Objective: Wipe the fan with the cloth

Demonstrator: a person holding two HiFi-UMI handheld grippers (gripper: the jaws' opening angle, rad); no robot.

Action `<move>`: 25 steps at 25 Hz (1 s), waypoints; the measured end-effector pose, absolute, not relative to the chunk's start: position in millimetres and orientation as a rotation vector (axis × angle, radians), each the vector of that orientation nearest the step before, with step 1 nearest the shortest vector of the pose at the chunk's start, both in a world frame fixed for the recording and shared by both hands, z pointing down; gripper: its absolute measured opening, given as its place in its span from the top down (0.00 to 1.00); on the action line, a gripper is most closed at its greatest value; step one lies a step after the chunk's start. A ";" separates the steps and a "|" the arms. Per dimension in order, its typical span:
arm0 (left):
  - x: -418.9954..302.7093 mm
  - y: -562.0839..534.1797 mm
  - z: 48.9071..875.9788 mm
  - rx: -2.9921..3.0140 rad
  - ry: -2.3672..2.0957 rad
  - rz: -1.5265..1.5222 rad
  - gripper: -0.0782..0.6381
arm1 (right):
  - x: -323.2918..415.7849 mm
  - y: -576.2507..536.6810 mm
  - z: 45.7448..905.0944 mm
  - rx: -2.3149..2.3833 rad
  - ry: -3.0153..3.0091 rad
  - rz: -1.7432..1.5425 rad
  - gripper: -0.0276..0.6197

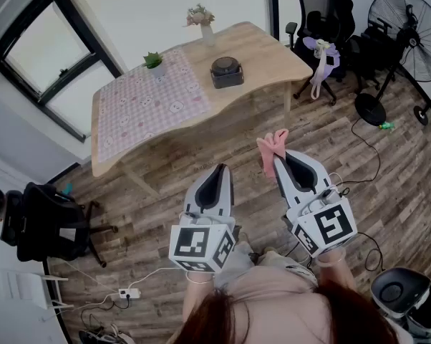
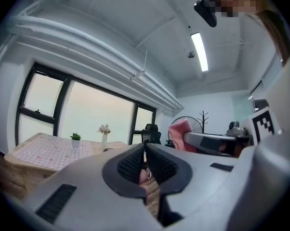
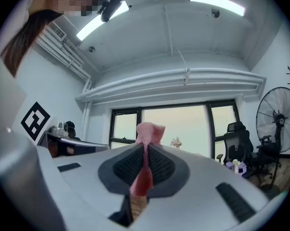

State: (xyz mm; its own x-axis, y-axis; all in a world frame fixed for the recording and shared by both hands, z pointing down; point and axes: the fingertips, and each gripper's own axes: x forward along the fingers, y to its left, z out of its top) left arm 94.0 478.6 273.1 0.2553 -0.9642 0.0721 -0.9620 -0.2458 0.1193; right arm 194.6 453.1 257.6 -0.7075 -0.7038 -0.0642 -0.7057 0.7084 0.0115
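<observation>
A black pedestal fan [image 1: 409, 27] stands on the wood floor at the far right; it also shows at the right edge as the fan [image 3: 279, 121] in the right gripper view. My right gripper [image 1: 276, 153] is shut on a pink cloth [image 1: 273, 146], whose folded end sticks out past the jaws as the pink cloth [image 3: 150, 134]. My left gripper [image 1: 217, 174] is shut with nothing between its jaws, held level beside the right one. Both grippers are well short of the fan, above open floor.
A wooden table [image 1: 265, 56] with a pink checked cloth [image 1: 155, 102], a small plant [image 1: 154, 61], a vase of flowers [image 1: 203, 20] and a dark round device [image 1: 226, 70] lies ahead. Office chairs [image 1: 323, 20] stand beyond; another chair [image 1: 51, 224] at left. Cables and a power strip [image 1: 128, 293] lie on the floor.
</observation>
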 end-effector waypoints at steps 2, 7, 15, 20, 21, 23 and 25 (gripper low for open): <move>111.7 485.9 273.7 2.384 -1.827 -0.016 0.87 | 210.1 459.5 258.8 -1.175 2.844 0.042 0.92; 145.7 496.2 273.6 2.382 -1.832 -0.018 0.87 | 243.1 467.3 262.3 -1.176 2.816 0.015 0.92; 167.9 497.7 270.5 2.382 -1.858 0.010 0.87 | 262.1 462.3 260.8 -1.164 2.807 0.024 0.92; 163.6 486.0 273.9 2.404 -1.864 0.043 0.87 | 253.8 449.8 263.7 -1.165 2.796 0.032 0.92; 161.1 482.0 274.4 2.409 -1.860 0.042 0.87 | 250.4 447.5 264.0 -1.165 2.795 0.040 0.92; 155.5 470.6 273.8 2.421 -1.850 0.035 0.87 | 243.7 439.3 263.6 -1.172 2.795 0.062 0.92; 149.1 455.5 273.4 2.431 -1.842 0.028 0.87 | 237.8 426.2 263.7 -1.190 2.790 0.083 0.92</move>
State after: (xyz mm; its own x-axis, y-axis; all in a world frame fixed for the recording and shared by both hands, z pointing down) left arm 149.1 455.5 273.4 0.2722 -0.9597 0.0698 -0.9614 -0.2682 0.0619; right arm 237.8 426.2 263.7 -0.6875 -0.7163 -0.1199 -0.7221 0.6917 0.0080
